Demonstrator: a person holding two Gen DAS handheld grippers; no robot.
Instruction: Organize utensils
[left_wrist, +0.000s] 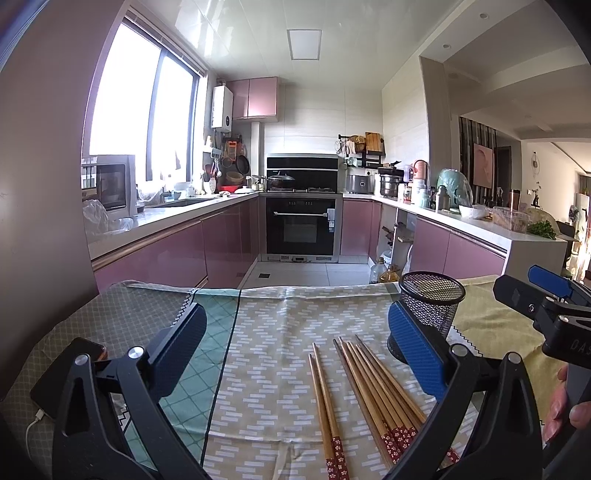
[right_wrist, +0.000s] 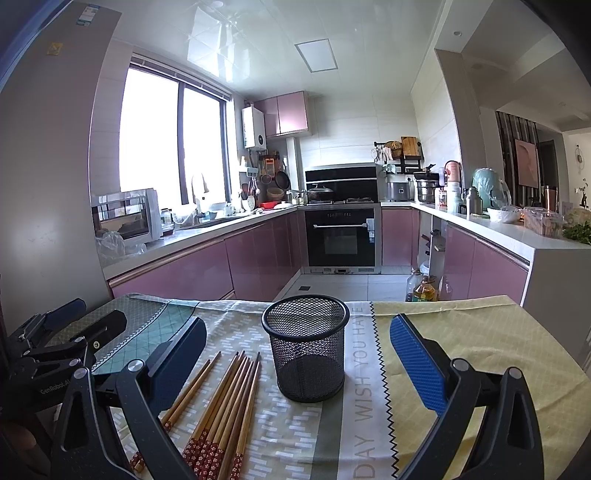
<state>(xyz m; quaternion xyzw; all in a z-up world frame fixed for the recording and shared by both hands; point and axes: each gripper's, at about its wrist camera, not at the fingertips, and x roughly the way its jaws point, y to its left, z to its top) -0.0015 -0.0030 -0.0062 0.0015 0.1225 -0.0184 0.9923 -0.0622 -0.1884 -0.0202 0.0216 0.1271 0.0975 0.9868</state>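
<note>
Several wooden chopsticks (left_wrist: 373, 387) with red flowered ends lie flat on the patterned tablecloth, a pair a little apart on the left (left_wrist: 325, 406). They also show in the right wrist view (right_wrist: 225, 398). A black mesh cup (right_wrist: 306, 347) stands upright and empty to their right; it shows in the left wrist view (left_wrist: 432, 299) too. My left gripper (left_wrist: 295, 339) is open and empty above the chopsticks. My right gripper (right_wrist: 295, 350) is open and empty, with the cup between its fingers' lines.
A phone (left_wrist: 66, 376) with a white cable lies on the table's left. The table's far edge (right_wrist: 258, 301) drops to the kitchen floor. Oil bottles (right_wrist: 421, 288) stand on the floor beyond. The other gripper shows at each view's side (left_wrist: 546, 306) (right_wrist: 62, 339).
</note>
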